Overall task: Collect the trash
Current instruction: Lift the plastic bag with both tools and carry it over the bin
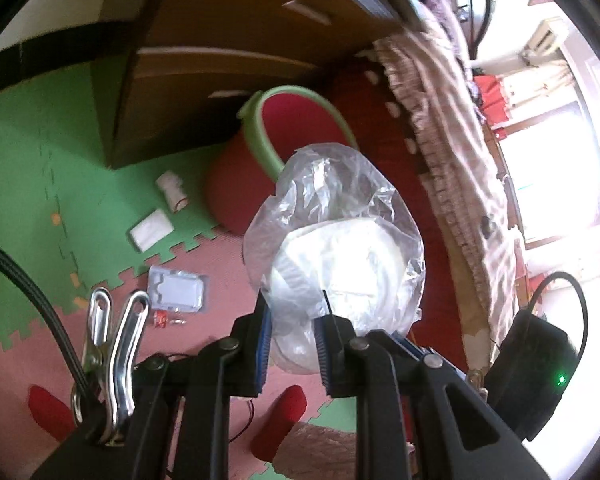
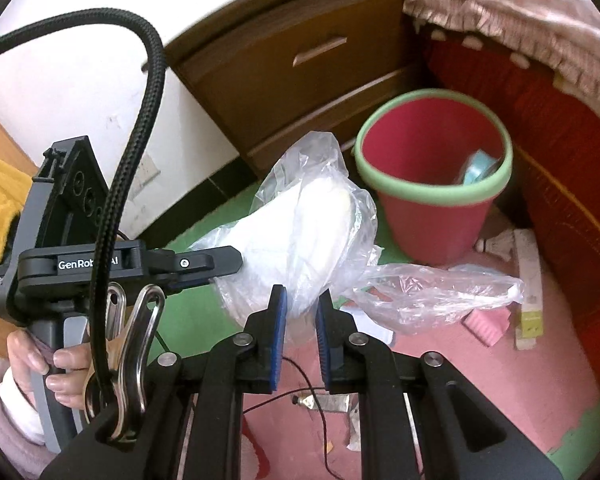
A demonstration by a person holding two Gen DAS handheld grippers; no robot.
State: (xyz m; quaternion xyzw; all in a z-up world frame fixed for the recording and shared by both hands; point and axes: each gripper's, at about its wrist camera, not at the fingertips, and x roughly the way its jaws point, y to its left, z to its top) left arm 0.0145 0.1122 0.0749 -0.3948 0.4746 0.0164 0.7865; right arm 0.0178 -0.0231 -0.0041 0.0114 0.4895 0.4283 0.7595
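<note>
A clear plastic bag (image 1: 336,240) with white round paper ware inside hangs in the air in front of a red bin (image 1: 296,128) with a green rim. My left gripper (image 1: 294,320) is shut on the bag's lower part. In the right wrist view the same bag (image 2: 300,232) lies between both grippers. The left gripper (image 2: 230,266) bites it from the left and my right gripper (image 2: 301,310) is shut on its thin plastic from below. A loose tail of plastic (image 2: 440,292) trails off to the right. The bin (image 2: 432,184) stands upright just beyond, with a teal item (image 2: 476,168) inside.
On the foam floor mats lie a white cup (image 1: 172,192), a white packet (image 1: 150,234), a blister pack (image 1: 178,290), a white box (image 2: 530,280) and a pink piece (image 2: 486,324). A wooden drawer cabinet (image 2: 300,68) stands behind the bin and a bed (image 2: 560,128) to its right. A hand (image 2: 56,364) grips the left handle.
</note>
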